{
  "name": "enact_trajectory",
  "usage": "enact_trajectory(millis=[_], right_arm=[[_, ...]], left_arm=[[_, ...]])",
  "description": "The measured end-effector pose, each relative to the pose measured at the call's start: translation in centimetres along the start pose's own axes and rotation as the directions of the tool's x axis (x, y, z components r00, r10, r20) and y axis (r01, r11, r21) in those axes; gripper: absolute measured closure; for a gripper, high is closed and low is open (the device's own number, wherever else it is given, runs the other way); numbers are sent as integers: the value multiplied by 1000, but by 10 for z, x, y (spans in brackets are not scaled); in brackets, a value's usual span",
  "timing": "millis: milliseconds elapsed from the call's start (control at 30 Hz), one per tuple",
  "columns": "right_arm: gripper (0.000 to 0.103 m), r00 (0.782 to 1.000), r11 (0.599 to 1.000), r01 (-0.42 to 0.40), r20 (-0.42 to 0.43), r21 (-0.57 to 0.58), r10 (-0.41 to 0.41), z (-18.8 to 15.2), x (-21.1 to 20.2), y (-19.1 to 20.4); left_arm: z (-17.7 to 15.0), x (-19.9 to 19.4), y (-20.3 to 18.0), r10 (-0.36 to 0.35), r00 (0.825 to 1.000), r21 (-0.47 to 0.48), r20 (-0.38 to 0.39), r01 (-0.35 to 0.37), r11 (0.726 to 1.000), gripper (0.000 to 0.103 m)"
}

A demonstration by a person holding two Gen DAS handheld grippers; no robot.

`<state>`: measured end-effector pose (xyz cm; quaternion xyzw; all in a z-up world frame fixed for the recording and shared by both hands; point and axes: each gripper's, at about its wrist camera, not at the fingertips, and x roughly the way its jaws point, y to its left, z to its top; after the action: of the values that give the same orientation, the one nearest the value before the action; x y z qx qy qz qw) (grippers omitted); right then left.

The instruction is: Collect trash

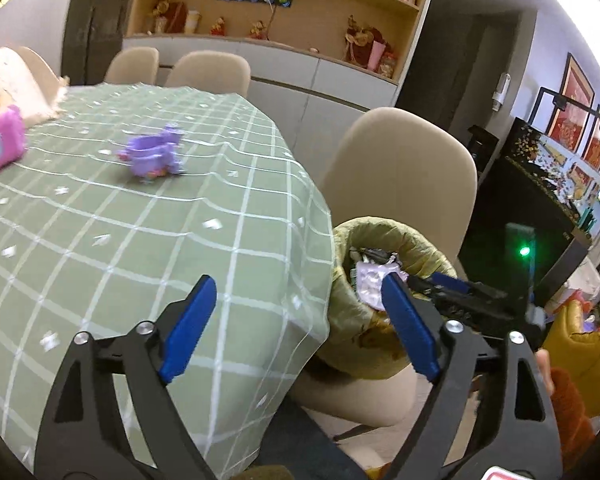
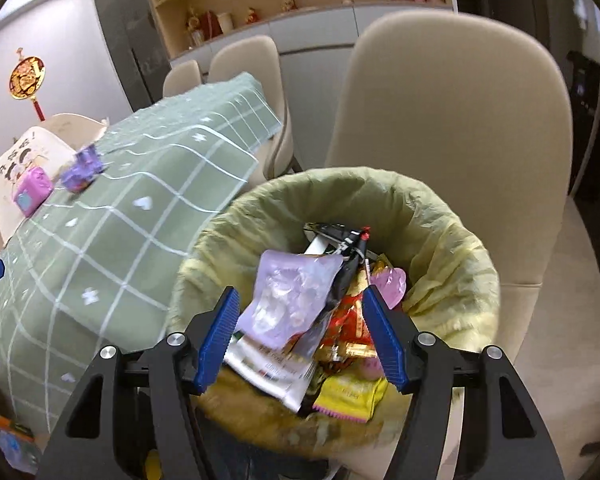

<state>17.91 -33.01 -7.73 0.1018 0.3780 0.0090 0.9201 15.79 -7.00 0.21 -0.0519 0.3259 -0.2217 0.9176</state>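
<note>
A bin lined with a yellow-green bag (image 2: pixel 440 208) stands on a beige chair seat beside the table, full of wrappers. My right gripper (image 2: pixel 300 300) hangs open just above it. A lilac foil wrapper (image 2: pixel 288 296) lies on top of the pile between the fingers, and neither pad presses on it. Red, yellow and white packets (image 2: pixel 348 392) lie under it. My left gripper (image 1: pixel 296 292) is open with nothing in it, over the table's near corner, left of the bin (image 1: pixel 416 240). The lilac wrapper (image 1: pixel 370 280) shows in the bin there too.
The table carries a green checked cloth (image 1: pixel 140 248). On it stand a purple toy (image 1: pixel 154 152) and a pink box (image 1: pixel 0 146) at the far left. A beige chair back (image 2: pixel 460 120) rises behind the bin. More chairs and a shelf wall stand beyond.
</note>
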Motion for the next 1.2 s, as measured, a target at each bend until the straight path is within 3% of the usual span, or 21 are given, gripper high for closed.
enact_trajectory(millis=[200,300,500,667,833,1200], right_arm=[[43,994,991,-63,80,-115,72,-29,-62,58],[43,986,983,-100,117,-155,119,-51,-91,89],[43,978,980,-82,174,-179,114,-86,-124,124],[43,971,981,-21,231,-191,66,-108,-144,145],[43,961,971,0,268,-238,65,-116,-152,163],[43,961,971,13,271,-237,54,-120,-154,164]], left_arm=[[-30,-55,3,120,989,47,86,-124,991,20],[-49,-80,10,198,972,36,123,-204,978,20],[-82,-107,17,361,924,51,130,-369,928,20],[-100,-124,19,406,903,25,139,-413,910,20],[-105,-144,14,469,857,6,213,-481,877,20],[-107,-145,13,454,870,4,195,-463,886,20]])
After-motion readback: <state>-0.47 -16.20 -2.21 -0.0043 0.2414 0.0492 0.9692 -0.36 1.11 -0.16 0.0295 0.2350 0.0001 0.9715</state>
